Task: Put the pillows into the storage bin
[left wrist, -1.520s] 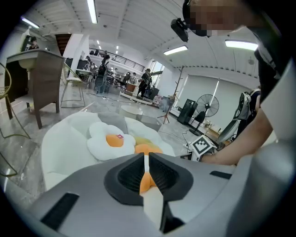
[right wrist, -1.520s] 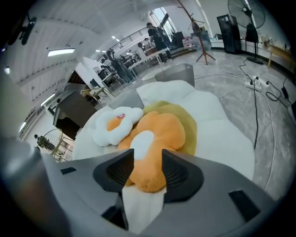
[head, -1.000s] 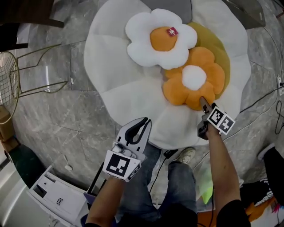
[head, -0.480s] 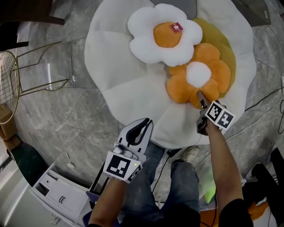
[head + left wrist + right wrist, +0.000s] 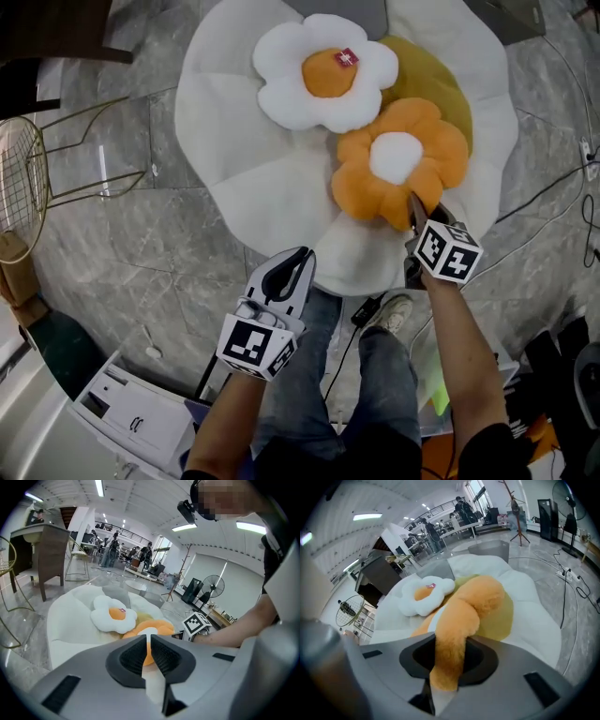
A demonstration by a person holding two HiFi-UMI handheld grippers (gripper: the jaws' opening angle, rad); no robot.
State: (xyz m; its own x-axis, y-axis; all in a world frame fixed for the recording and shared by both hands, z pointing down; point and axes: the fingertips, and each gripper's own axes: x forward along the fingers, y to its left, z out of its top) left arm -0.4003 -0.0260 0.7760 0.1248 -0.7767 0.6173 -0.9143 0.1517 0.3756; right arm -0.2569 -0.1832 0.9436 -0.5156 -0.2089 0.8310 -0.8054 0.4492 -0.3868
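**Right gripper has the orange pillow by a petal; left gripper closed on nothing**

From my feed, the grey marble floor (image 5: 122, 253) fills the frame, and on it lies a large white flower-shaped cushion (image 5: 253, 178) with a yellow centre (image 5: 441, 84). Both pillows rest on that cushion. The white flower pillow (image 5: 323, 75), with an orange middle and a small red tag, sits toward the far side. The orange flower pillow (image 5: 394, 159), with a white middle, lies nearer me. It touches the white one's near edge and partly covers the yellow centre.

My right gripper (image 5: 413, 208) points steeply down at the orange pillow's nearest petal. Its jaws have just been closing, and in the right gripper view that orange petal is squeezed between them (image 5: 447, 663), the plush bulging out above the pads.

My left gripper (image 5: 298, 258) hangs over the cushion's near edge, well apart from both pillows. Its jaws stand almost together, and nothing is between them (image 5: 148, 651).

A gold wire frame (image 5: 23, 178) stands at the far left. I cannot tell whether it is the bin.
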